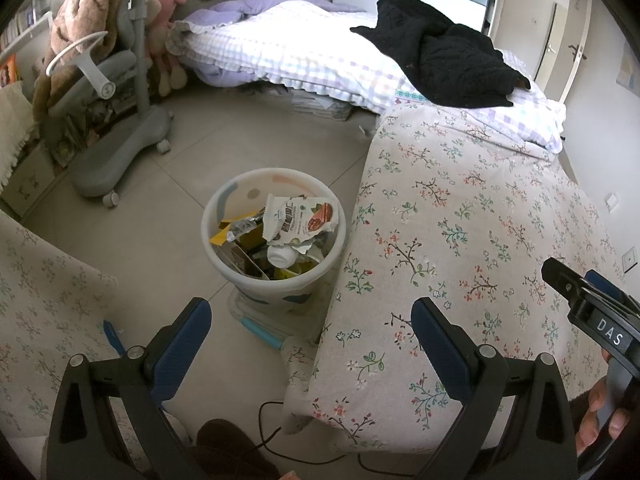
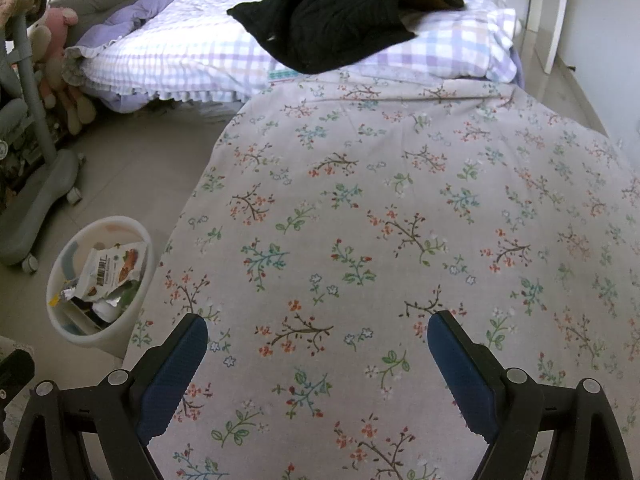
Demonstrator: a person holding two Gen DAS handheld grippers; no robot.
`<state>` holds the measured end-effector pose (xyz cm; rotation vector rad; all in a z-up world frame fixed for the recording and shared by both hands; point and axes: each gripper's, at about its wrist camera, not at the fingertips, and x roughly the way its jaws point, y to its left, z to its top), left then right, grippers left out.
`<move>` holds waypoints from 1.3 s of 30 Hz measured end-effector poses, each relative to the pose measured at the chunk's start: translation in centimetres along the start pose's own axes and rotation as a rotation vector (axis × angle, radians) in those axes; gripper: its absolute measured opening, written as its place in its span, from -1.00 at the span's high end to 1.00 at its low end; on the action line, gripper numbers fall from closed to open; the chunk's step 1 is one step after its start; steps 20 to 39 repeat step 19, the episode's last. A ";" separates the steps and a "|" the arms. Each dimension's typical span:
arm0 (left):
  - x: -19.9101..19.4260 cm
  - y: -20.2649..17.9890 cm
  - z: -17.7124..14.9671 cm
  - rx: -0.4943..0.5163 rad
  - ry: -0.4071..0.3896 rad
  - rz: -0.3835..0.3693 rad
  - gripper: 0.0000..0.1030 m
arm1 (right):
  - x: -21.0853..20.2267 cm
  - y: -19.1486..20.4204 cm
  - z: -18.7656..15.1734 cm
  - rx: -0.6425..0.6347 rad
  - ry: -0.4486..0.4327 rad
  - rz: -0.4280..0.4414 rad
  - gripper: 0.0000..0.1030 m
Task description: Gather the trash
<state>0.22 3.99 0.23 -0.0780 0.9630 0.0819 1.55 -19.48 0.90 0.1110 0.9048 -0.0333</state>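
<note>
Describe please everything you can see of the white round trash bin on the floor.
The white round plastic trash bin with pastel blotches stands upright and open on the grey tiled floor, right beside the floral-covered table. It is nearly full: a crumpled white snack wrapper lies on top, with yellow packaging and a white bottle cap beneath. No gripper touches it.

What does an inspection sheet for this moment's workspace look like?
Surface: floral tablecloth, nothing lying on it.
Job's things: white trash bin on the floor, holding a snack wrapper and other packaging.
Clutter: black garment on the bed.
Grippers: left gripper and right gripper both open, holding nothing.
Cables: black cable on the floor.
Surroundings: grey chair, plush toys.
</note>
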 end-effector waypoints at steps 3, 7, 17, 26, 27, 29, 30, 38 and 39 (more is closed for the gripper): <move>-0.1 0.1 0.1 -0.005 -0.011 0.006 -0.97 | 0.0 0.0 0.0 0.000 -0.001 0.001 -0.80; -0.2 0.5 0.3 -0.011 -0.010 0.000 -0.97 | 0.1 -0.1 0.1 0.013 0.004 0.006 -0.80; -0.6 1.0 0.5 -0.001 -0.023 0.011 -0.96 | 0.2 -0.2 0.1 0.009 0.005 0.001 -0.80; -0.8 1.0 0.6 0.000 -0.028 0.016 -0.96 | 0.3 -0.2 0.1 0.005 0.005 -0.001 -0.80; -0.8 1.0 0.6 0.000 -0.028 0.016 -0.96 | 0.3 -0.2 0.1 0.005 0.005 -0.001 -0.80; -0.8 1.0 0.6 0.000 -0.028 0.016 -0.96 | 0.3 -0.2 0.1 0.005 0.005 -0.001 -0.80; -0.8 1.0 0.6 0.000 -0.028 0.016 -0.96 | 0.3 -0.2 0.1 0.005 0.005 -0.001 -0.80; -0.8 1.0 0.6 0.000 -0.028 0.016 -0.96 | 0.3 -0.2 0.1 0.005 0.005 -0.001 -0.80; -0.8 1.0 0.6 0.000 -0.028 0.016 -0.96 | 0.3 -0.2 0.1 0.005 0.005 -0.001 -0.80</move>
